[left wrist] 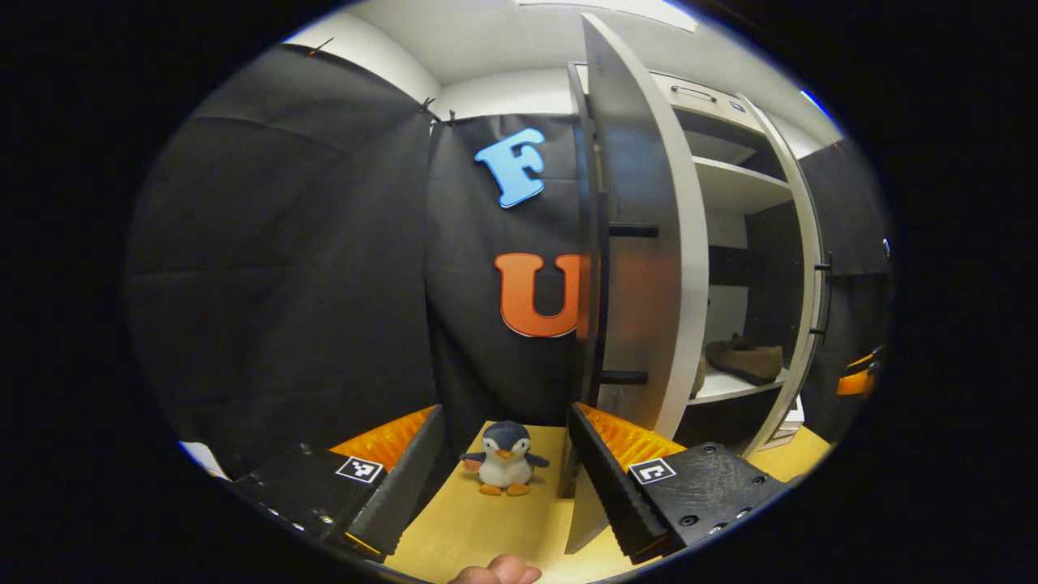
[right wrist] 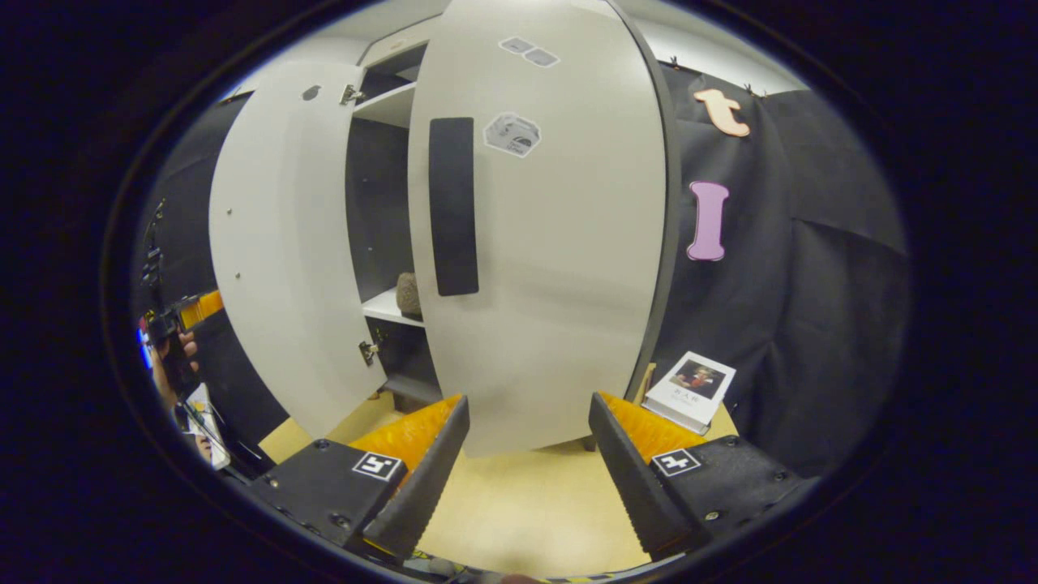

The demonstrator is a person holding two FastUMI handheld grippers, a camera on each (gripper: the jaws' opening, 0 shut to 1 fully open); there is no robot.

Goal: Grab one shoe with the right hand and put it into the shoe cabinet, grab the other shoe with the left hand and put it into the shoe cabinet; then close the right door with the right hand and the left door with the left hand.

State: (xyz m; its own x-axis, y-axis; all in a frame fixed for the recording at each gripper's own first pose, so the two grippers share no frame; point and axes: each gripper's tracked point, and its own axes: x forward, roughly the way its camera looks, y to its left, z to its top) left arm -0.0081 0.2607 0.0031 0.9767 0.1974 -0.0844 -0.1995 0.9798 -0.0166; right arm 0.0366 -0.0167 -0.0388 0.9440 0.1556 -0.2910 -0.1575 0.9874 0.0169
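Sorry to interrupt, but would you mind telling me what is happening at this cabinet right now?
A person holds a claw in each hand before the shoe cabinet. A brown shoe sits on a shelf inside. Both doors stand open: the right claw faces the right door, the left claw is by the left door. Both claws are open and empty.

A pale yellow wooden floor point(left wrist: 486, 527) runs under both grippers. In the left gripper view a small plush penguin point(left wrist: 504, 469) stands upright on it, straight ahead between that gripper's fingers, and the white shoe cabinet point(left wrist: 649, 268) stands on the floor ahead to the right. On the cabinet's lower white shelf point(left wrist: 730, 388) lies a brown shoe point(left wrist: 746, 358) (a second one beside it is mostly hidden by the door). In the right gripper view a white book point(right wrist: 689, 391) rests on the floor point(right wrist: 527, 511) ahead to the right, beside the cabinet's foot
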